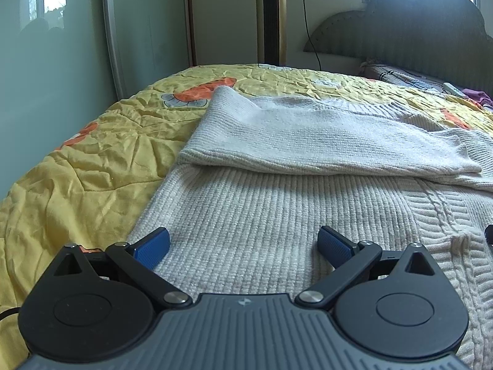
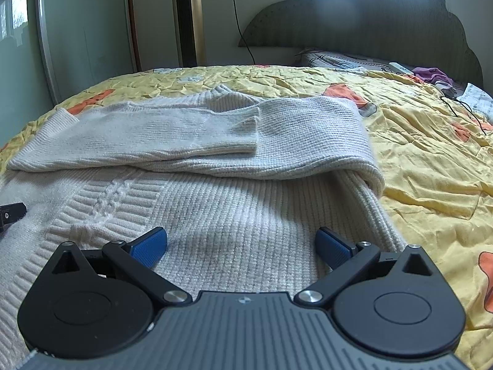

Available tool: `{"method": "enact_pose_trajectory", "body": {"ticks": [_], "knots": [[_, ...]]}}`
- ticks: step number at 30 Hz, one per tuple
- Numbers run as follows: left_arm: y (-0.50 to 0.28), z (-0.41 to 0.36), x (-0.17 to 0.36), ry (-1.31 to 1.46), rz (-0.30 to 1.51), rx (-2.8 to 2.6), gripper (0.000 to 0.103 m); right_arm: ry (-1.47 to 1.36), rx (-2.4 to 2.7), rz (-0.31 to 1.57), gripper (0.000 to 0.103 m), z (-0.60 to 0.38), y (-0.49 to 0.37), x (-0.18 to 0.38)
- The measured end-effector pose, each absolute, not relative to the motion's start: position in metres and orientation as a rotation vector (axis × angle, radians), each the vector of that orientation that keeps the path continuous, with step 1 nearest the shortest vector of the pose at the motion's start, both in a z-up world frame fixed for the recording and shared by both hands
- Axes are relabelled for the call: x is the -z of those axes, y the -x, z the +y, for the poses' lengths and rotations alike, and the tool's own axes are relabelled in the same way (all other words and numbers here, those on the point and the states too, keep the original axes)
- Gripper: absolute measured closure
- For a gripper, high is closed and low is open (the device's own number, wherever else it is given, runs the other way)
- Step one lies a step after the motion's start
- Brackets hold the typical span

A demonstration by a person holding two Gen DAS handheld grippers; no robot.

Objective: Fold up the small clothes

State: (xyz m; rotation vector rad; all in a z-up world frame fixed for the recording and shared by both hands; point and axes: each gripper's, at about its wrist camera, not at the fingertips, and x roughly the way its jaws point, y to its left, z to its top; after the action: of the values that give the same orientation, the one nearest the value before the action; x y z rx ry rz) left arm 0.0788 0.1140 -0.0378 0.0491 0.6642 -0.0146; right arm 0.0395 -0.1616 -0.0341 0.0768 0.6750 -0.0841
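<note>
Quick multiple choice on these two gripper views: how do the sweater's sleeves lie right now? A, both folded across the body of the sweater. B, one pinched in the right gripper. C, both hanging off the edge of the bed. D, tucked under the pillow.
A: both sleeves lie flat across the cream sweater on the yellow quilt, one cuff overlapping the other, with both grippers open.

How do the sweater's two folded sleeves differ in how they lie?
The left sleeve lies on top, its cuff fully visible; the right sleeve lies beneath, its cuff hidden. The left sleeve folds in from the sweater's left edge, the right sleeve from its right edge. Both are cream knit, folded across the body.
</note>
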Motion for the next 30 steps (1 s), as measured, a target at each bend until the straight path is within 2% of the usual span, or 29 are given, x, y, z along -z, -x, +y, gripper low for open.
{"method": "enact_pose_trajectory", "body": {"ticks": [30], "knots": [[-0.0785,0.1148,0.0378,-0.042,0.661,0.013,0.0,-0.075,0.084,0.676,0.0,-0.1587,-0.0403,0.0345]]}}
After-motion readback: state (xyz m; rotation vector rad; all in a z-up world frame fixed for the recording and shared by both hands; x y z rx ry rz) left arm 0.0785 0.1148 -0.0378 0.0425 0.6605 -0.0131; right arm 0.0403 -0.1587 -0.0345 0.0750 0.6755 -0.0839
